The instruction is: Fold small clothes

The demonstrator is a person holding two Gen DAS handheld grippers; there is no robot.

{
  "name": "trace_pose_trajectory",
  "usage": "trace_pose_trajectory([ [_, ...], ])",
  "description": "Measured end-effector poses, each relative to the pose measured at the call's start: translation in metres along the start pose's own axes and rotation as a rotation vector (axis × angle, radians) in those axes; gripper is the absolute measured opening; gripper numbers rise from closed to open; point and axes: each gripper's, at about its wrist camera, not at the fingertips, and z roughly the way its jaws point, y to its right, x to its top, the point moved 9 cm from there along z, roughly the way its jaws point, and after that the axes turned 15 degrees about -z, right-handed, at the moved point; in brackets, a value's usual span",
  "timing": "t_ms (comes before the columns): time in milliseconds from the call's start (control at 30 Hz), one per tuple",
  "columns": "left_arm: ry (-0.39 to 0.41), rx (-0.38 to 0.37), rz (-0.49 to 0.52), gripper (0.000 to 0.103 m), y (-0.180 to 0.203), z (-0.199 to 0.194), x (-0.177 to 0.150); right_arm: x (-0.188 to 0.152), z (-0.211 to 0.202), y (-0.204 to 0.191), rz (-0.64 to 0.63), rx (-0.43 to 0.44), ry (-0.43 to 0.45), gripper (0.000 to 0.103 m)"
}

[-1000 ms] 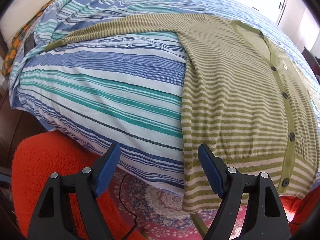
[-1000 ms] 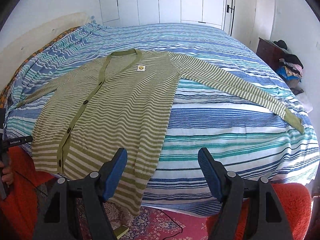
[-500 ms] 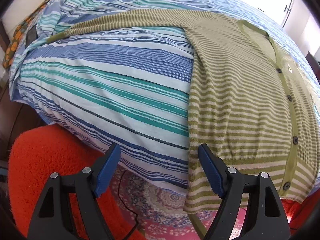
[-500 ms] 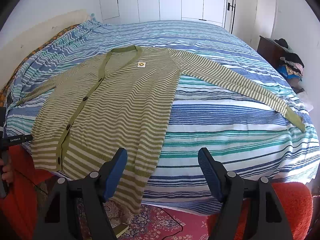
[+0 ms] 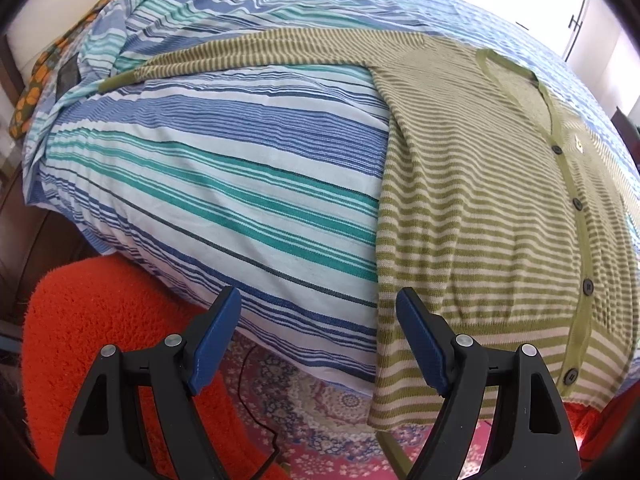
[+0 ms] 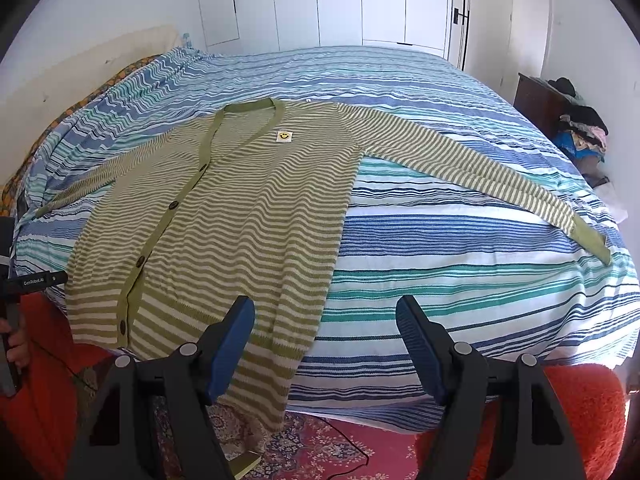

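1. On the bed [image 6: 460, 248], a green striped cardigan [image 6: 240, 216] lay flat and buttoned, both sleeves spread wide, its hem hanging over the near edge.
2. Left tongs [image 5: 318, 334] hung above that edge beside the hem, jaws apart, gripping nothing.
3. Right tongs [image 6: 324, 340] likewise stood open and empty.
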Motion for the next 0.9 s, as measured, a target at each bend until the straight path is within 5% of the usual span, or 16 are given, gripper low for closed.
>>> trace_pose_trajectory([
  [800, -0.022, -0.009, 0.009, 0.082, -0.001, 0.0, 0.001, 0.003, 0.009, -0.009, -0.024, 0.019, -0.017, 0.073],
  [900, -0.023, 0.004, 0.022, 0.082, 0.002, 0.002, 0.0, 0.01, -0.001, -0.005, 0.008, 0.031, 0.032, 0.073],
])
